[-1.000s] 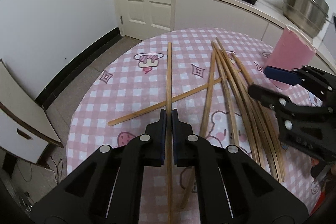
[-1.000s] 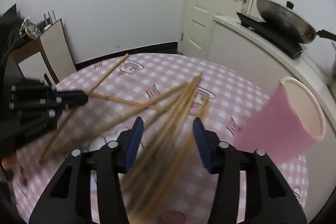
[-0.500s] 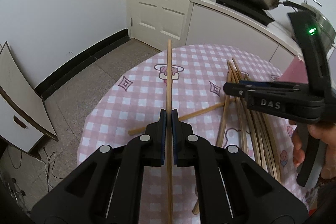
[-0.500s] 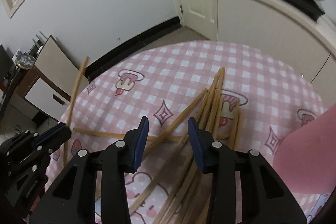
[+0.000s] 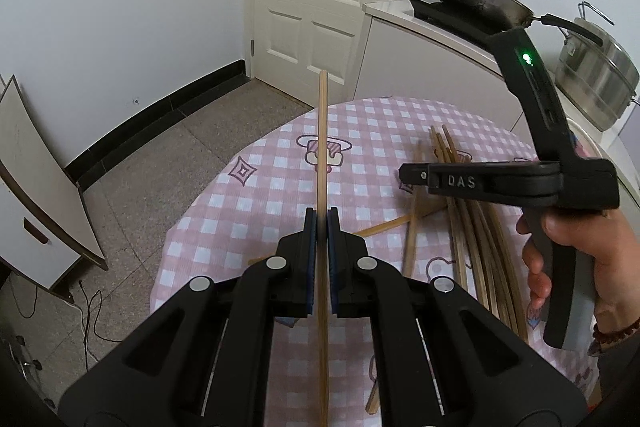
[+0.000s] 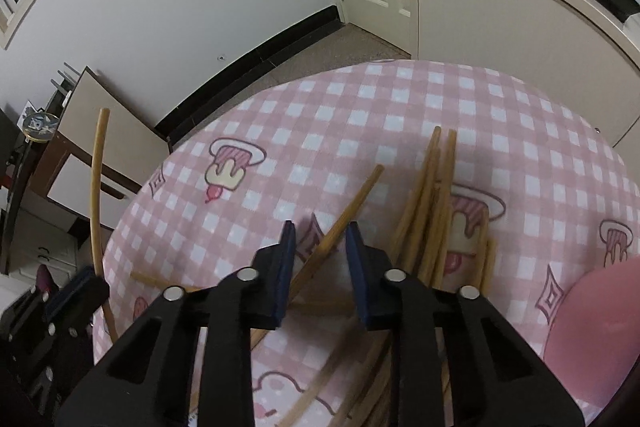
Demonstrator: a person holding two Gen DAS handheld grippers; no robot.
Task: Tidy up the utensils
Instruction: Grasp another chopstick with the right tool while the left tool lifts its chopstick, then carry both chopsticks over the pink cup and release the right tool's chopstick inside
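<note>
The left gripper point(image 5: 321, 223) pointed steeply downward, its blue pads clamped tight on a chopstick point(image 5: 322, 147) that ran straight out between them. The right gripper point(image 6: 320, 239) also tilted down, jaws just closing, a narrow gap left between the pads with a second chopstick point(image 6: 352, 203) lying in it; contact was unclear. A hand point(image 5: 576, 263) wrapped its handle, fingers point(image 5: 538, 279) on the trigger, a bead bracelet at the wrist.

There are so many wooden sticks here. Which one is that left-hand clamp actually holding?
Start at the round table with the pink checked cloth. Most long bamboo chopsticks lie heaped on its right side. The held chopstick is clamped in the left gripper, lifted clear of the cloth and pointing towards the white door.
</note>
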